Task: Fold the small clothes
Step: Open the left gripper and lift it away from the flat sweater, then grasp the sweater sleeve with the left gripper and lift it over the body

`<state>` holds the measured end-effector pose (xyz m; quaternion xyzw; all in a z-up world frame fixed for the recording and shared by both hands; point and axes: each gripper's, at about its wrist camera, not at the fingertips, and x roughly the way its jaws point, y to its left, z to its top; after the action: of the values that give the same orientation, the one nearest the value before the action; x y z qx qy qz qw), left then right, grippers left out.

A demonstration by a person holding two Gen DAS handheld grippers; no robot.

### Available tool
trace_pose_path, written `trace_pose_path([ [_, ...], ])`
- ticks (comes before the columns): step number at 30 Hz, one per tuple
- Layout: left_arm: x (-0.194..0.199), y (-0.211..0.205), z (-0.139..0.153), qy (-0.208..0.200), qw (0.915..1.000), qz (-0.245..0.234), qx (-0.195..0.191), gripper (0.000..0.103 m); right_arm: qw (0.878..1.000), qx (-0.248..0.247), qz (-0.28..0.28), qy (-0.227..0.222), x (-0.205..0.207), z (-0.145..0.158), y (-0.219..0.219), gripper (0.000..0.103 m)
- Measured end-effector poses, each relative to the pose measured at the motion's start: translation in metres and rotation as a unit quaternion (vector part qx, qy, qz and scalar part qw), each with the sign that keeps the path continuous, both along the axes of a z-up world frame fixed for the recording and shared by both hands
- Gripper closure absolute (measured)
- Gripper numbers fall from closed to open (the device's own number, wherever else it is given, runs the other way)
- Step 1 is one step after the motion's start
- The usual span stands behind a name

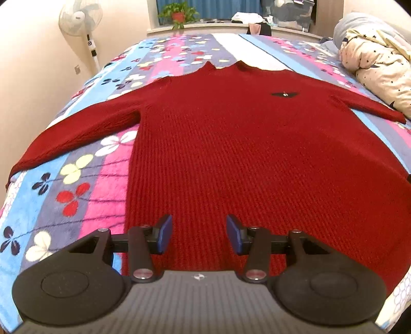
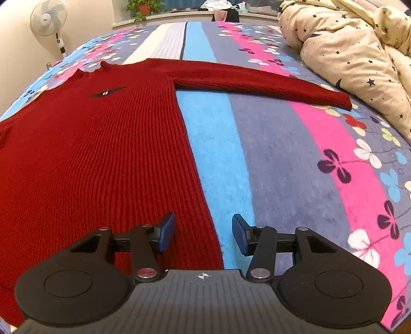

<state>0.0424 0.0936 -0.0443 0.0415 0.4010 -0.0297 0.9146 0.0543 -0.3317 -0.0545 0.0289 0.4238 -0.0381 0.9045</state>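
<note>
A dark red knitted sweater (image 1: 244, 144) lies flat and face up on the bed, collar at the far end, both sleeves spread out sideways. It bears a small black badge (image 1: 284, 94) on the chest. My left gripper (image 1: 199, 235) hovers open over the hem near the sweater's left edge, with nothing pinched between its blue pads. In the right wrist view the same sweater (image 2: 90, 144) fills the left half, its right sleeve (image 2: 257, 82) stretched towards the quilt. My right gripper (image 2: 203, 236) stands open over the sweater's right edge near the hem, its pads apart and free.
The sweater lies on a striped flower-print blanket (image 2: 295, 154). A cream star-print quilt (image 2: 354, 56) is bunched at the right side. A white standing fan (image 1: 84, 28) is at the far left by the wall. A potted plant (image 1: 178, 14) sits on the sill beyond the bed.
</note>
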Motion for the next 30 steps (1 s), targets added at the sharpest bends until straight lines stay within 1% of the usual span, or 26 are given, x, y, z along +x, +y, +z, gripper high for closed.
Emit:
trace_pose_path([
  [7,0.009,-0.014,-0.003,-0.004,1.0,-0.008,0.004,0.052,1.0,0.004,-0.003,-0.004,0.006,0.002,-0.005,0.052],
  [11,0.015,-0.013,-0.004,-0.01,0.9999,-0.007,0.004,0.051,1.0,0.003,-0.004,-0.005,0.01,0.001,-0.005,0.052],
  [15,0.02,-0.007,-0.002,-0.02,0.9998,0.008,-0.002,0.051,1.0,0.001,-0.004,-0.005,0.012,0.001,-0.005,0.052],
  [18,0.021,0.0,0.006,-0.045,0.9986,0.026,-0.006,0.051,1.0,0.001,-0.003,-0.008,0.014,0.003,-0.003,0.052],
  [21,0.027,0.013,0.021,-0.079,0.9958,0.045,-0.014,0.051,1.0,0.002,-0.002,-0.015,0.016,0.007,-0.001,0.052],
  [22,0.031,0.02,0.028,-0.095,0.994,0.052,-0.009,0.051,1.0,0.004,-0.001,-0.018,0.017,0.008,0.0,0.052],
  [24,0.044,0.034,0.039,-0.112,0.9914,0.067,0.002,0.051,1.0,0.008,0.003,-0.025,0.018,0.011,0.002,0.052],
  [26,0.065,0.054,0.048,-0.119,0.9896,0.081,0.005,0.051,0.999,0.011,0.007,-0.036,0.018,0.013,0.006,0.052],
  [27,0.077,0.066,0.052,-0.121,0.9881,0.095,0.006,0.051,0.999,0.012,0.008,-0.043,0.018,0.014,0.009,0.052],
  [30,0.109,0.107,0.057,-0.122,0.983,0.137,-0.011,0.051,0.998,0.017,0.009,-0.063,0.019,0.017,0.018,0.052],
])
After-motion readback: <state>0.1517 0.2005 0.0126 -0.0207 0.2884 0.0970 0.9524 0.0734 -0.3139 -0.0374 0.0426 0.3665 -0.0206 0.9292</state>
